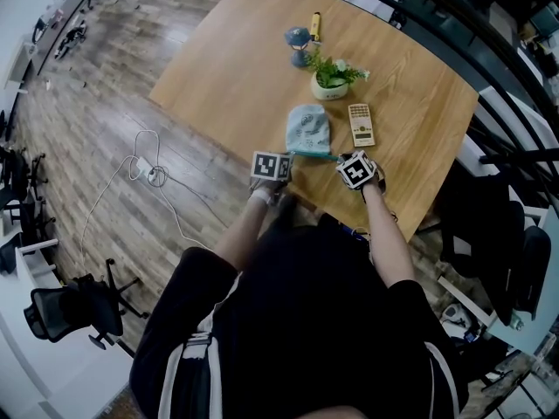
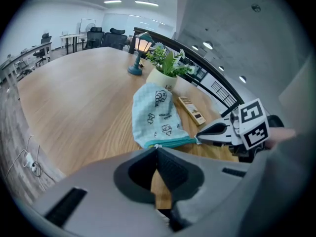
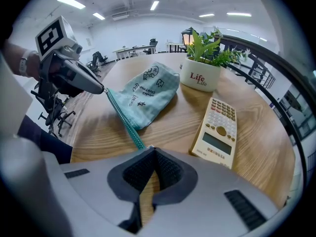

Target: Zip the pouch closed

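Note:
A light blue printed pouch [image 1: 308,129] lies near the front edge of the wooden table [image 1: 227,77], its teal zipper edge [image 1: 312,154] facing me. My left gripper [image 1: 286,157] is shut on the zipper's left end, and its closed tips meet the pouch [image 2: 157,113] in the left gripper view. My right gripper [image 1: 341,160] is shut on the zipper's right end. In the right gripper view the teal zipper [image 3: 123,118] stretches taut from my closed jaws to the left gripper [image 3: 101,89]. The right gripper [image 2: 200,139] pinches the far corner in the left gripper view. Whether the zipper teeth are joined is not visible.
A cream calculator [image 1: 361,124] lies right of the pouch. Behind it stand a potted plant [image 1: 330,80], a small blue lamp [image 1: 299,44] and a yellow object [image 1: 315,26]. A white cable and power strip [image 1: 144,171] lie on the wood floor at left.

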`<state>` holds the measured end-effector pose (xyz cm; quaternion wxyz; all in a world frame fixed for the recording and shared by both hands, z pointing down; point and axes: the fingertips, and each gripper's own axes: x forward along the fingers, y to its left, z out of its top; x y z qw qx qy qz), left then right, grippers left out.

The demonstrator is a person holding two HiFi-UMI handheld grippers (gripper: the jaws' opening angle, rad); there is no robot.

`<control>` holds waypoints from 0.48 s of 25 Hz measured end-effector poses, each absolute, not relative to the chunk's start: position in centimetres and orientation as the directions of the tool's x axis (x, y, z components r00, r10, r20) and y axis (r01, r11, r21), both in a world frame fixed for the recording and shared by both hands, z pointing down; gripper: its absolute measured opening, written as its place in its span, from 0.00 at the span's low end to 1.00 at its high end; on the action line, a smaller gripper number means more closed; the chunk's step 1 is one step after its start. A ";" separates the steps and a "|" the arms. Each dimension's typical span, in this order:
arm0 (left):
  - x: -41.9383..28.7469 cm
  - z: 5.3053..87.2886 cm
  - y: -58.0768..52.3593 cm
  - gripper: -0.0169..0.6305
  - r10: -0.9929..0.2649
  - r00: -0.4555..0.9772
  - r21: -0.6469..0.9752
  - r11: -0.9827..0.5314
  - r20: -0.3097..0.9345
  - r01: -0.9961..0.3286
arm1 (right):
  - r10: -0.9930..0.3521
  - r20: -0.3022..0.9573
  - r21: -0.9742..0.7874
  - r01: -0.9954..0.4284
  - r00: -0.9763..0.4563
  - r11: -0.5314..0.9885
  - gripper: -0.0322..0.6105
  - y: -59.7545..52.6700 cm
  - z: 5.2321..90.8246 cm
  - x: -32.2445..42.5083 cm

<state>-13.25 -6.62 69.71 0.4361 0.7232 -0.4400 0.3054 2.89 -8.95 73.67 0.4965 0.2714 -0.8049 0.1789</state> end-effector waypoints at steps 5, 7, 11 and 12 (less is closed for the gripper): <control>-13.6 69.3 -6.9 0.03 -0.394 0.427 0.373 -0.208 0.814 -0.904 | -0.276 0.893 -0.012 -0.631 -0.357 0.776 0.07 -8.8 73.6 3.0; -13.8 69.4 -6.9 0.03 -0.397 0.426 0.378 -0.196 0.813 -0.905 | -0.283 0.890 -0.010 -0.636 -0.357 0.771 0.07 -8.6 73.6 2.9; -14.1 69.8 -6.9 0.03 -0.395 0.414 0.371 -0.185 0.820 -0.910 | -0.282 0.891 -0.010 -0.637 -0.355 0.771 0.07 -8.6 73.6 2.9; -14.2 70.0 -6.8 0.03 -0.397 0.413 0.376 -0.170 0.820 -0.911 | -0.280 0.892 -0.009 -0.634 -0.354 0.773 0.07 -8.5 73.6 2.8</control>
